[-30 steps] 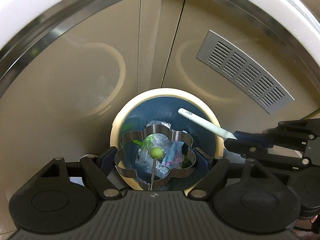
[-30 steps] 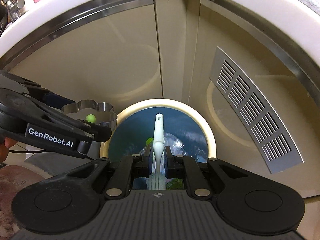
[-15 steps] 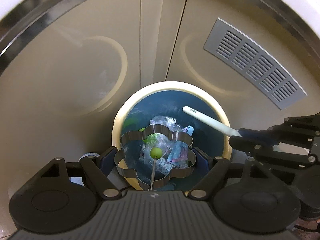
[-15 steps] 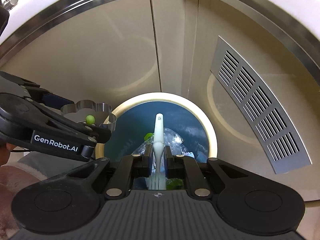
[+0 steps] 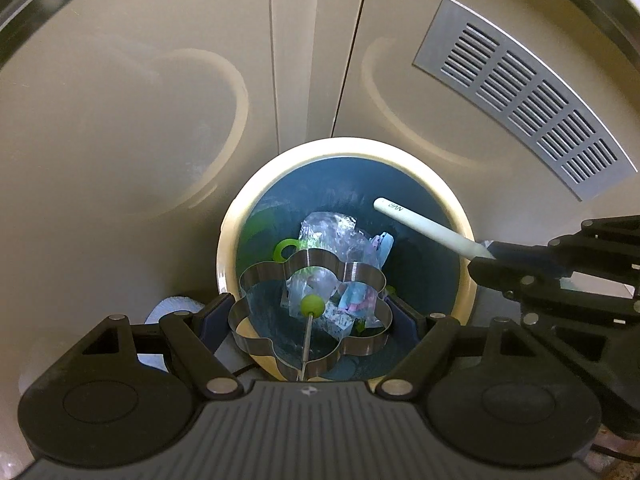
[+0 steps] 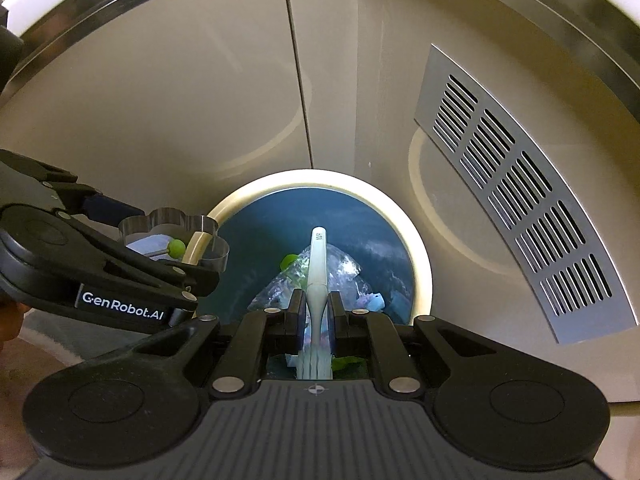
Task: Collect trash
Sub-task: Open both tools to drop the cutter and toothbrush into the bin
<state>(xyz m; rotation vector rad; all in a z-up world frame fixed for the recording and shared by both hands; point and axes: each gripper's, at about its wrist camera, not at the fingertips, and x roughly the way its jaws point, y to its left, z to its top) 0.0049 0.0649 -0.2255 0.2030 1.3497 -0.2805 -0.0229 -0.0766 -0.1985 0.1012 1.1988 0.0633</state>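
Gripping flower-shaped metal ring (image 5: pixel 308 316) – left jaws; right jaws clamp toothbrush (image 6: pixel 317 280) above bin (image 5: pixel 460 224).

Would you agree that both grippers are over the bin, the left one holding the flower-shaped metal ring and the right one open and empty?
Not quite: the right gripper is not empty. The right wrist view shows it shut on a white toothbrush. The rest stands: both are over the bin, and the left gripper holds the flower-shaped metal ring.

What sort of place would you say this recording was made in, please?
Probably a home kitchen, at floor level: glossy beige cabinet doors with a metal vent grille, a round waste bin holding wrappers, and a flower-shaped metal cutter in the left gripper.
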